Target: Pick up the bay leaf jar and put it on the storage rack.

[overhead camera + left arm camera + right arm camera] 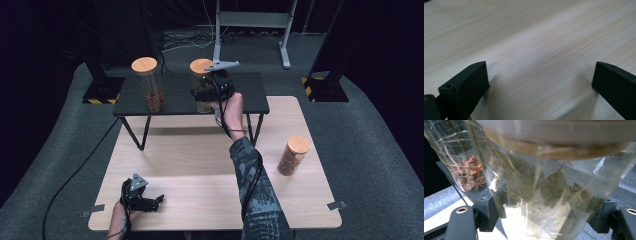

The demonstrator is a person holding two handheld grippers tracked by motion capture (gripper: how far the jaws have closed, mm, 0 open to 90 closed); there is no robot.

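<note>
A glass jar of dried green leaves (201, 67) with a wooden lid stands on the black raised shelf (252, 92). My right gripper (203, 97) is shut on it from the near side. In the right gripper view the jar of leaves (544, 192) sits between both jaws, which press its glass, and the right gripper (546, 220) holds it low down. The left gripper (156, 201) rests open on the wooden table (200, 165) at the near left. Nothing lies between its jaws, and in the left gripper view the left gripper (540, 80) has bare table (536, 37) under it.
A jar of star anise (148, 85) stands on the shelf's left part, close beside the held jar; it is also the jar of star anise (471, 172) in the right gripper view. A third jar (293, 156) with brown contents stands on the table's right side.
</note>
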